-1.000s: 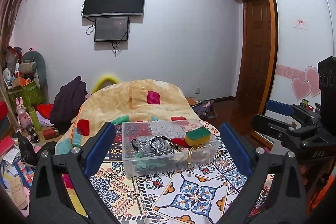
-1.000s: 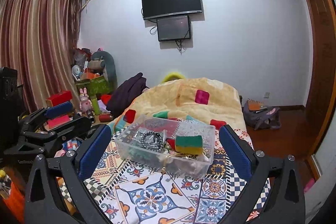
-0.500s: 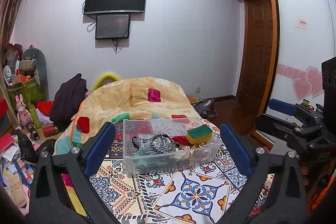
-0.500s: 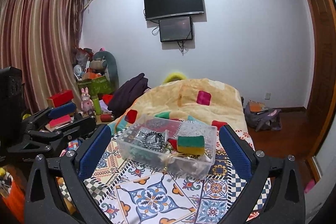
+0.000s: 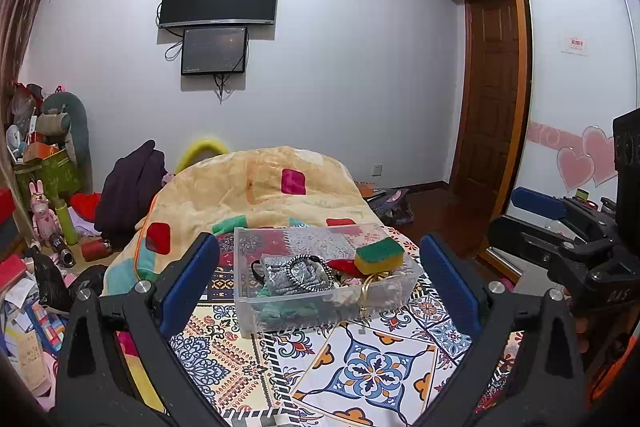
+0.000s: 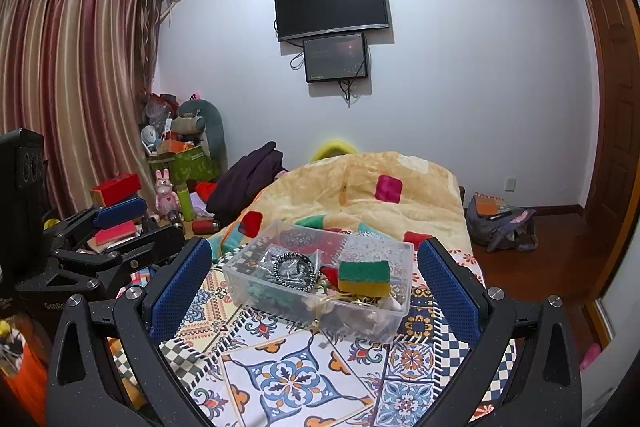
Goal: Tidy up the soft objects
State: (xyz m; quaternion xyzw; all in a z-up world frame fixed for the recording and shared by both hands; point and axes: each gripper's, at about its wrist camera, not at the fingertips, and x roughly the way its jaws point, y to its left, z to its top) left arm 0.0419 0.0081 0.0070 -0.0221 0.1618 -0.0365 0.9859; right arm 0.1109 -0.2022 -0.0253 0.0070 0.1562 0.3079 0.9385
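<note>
A clear plastic box (image 5: 256,311) sits on the patterned bed cover and also shows in the right wrist view (image 6: 396,311). A green and yellow sponge (image 5: 379,254) lies on top of its contents and also shows in the right wrist view (image 6: 364,277). A silver pouch with a dark beaded ring (image 5: 298,273) lies beside it, over green and red soft items. My left gripper (image 5: 320,283) is open and empty, held back from the box. My right gripper (image 6: 316,287) is open and empty too. Each gripper shows at the other view's edge.
A yellow quilt (image 5: 256,187) with coloured patches is heaped behind the box. The tiled bed cover (image 5: 372,367) lies in front. Clutter, boxes and toys crowd the floor at left (image 6: 172,163). A bag (image 6: 500,223) lies on the wooden floor at right.
Both grippers have drifted slightly, so the box sits a little lower and nearer in both views. Both stay open and empty.
</note>
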